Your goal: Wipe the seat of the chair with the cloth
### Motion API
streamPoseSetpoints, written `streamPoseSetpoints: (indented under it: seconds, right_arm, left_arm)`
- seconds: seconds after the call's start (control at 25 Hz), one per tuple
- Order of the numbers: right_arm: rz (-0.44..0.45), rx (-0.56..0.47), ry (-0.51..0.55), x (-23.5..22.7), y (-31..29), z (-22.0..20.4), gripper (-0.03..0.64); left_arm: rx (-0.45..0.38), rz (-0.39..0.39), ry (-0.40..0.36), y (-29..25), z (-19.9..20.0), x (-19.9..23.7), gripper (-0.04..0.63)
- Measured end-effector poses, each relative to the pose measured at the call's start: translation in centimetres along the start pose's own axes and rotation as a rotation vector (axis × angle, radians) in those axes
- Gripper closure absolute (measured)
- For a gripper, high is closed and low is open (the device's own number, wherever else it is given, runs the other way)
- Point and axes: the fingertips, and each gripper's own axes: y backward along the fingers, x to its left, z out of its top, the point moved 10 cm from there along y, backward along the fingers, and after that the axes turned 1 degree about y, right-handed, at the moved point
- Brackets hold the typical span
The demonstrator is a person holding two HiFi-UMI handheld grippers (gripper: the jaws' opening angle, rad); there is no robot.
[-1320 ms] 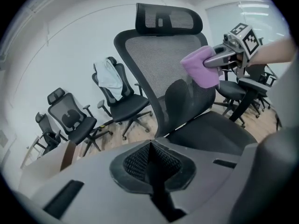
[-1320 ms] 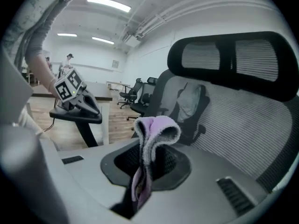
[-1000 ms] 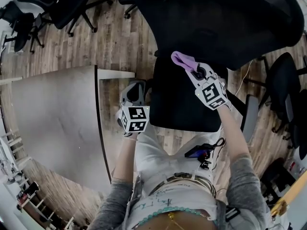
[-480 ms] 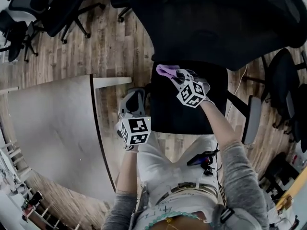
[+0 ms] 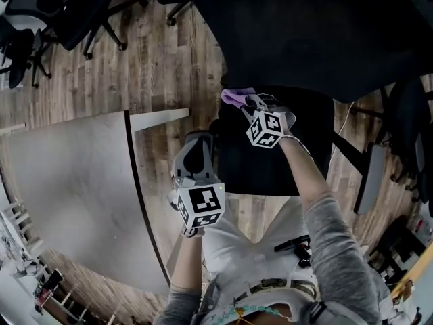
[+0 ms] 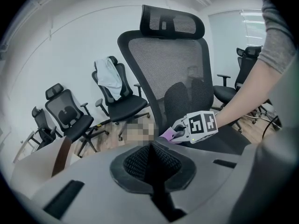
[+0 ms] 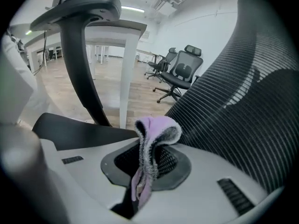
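Observation:
The black office chair's seat [image 5: 270,154] lies below me, its mesh backrest [image 5: 318,32] beyond it. My right gripper [image 5: 252,104] is shut on a purple cloth [image 5: 235,97] at the seat's back left corner, close under the backrest. In the right gripper view the cloth [image 7: 156,127] hangs folded out of the jaws, with the mesh backrest [image 7: 243,92] just to its right. My left gripper [image 5: 196,141] hovers off the seat's left edge, shut with nothing in it. The left gripper view shows the right gripper [image 6: 176,133], the cloth [image 6: 166,136] and the seat [image 6: 224,136].
A grey table [image 5: 74,175] stands at the left, its corner close to the chair. Other office chairs [image 5: 81,12] stand at the back left. The chair's armrest [image 5: 371,175] sticks out on the right. The person's white trousers [image 5: 250,242] are at the seat's front.
The right gripper has carried the cloth leftward across the back of the seat. The left gripper has drawn back toward the person.

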Motion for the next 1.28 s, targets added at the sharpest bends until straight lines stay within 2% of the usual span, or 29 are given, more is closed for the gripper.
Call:
streamPoseSetpoints:
  seconds: [0.32, 0.52, 0.8, 1.04, 1.28]
  right_arm:
    - [-0.018, 0.048, 0.018, 0.7, -2.8, -1.5, 0.569]
    - [-0.017, 0.090, -0.037, 1.3, -4.0, -1.9, 0.569]
    - [-0.035, 0.145, -0.007, 1.9, -5.4, -2.0, 0.571]
    - [-0.014, 0.148, -0.033, 1.7, -5.6, -2.1, 0.571]
    - [-0.033, 0.167, -0.041, 1.6, -5.5, -2.1, 0.570]
  left_arm:
    - [-0.004, -0.001, 0.003, -0.3, 0.2, 0.1, 0.588]
    - [-0.005, -0.004, 0.004, -0.1, 0.3, 0.0, 0.588]
    - [-0.006, -0.002, -0.001, 0.1, -0.1, 0.2, 0.588]
    - [-0.005, 0.004, -0.011, 0.1, 0.0, 0.2, 0.588]
    - [-0.005, 0.007, -0.017, -0.2, 0.4, 0.1, 0.588]
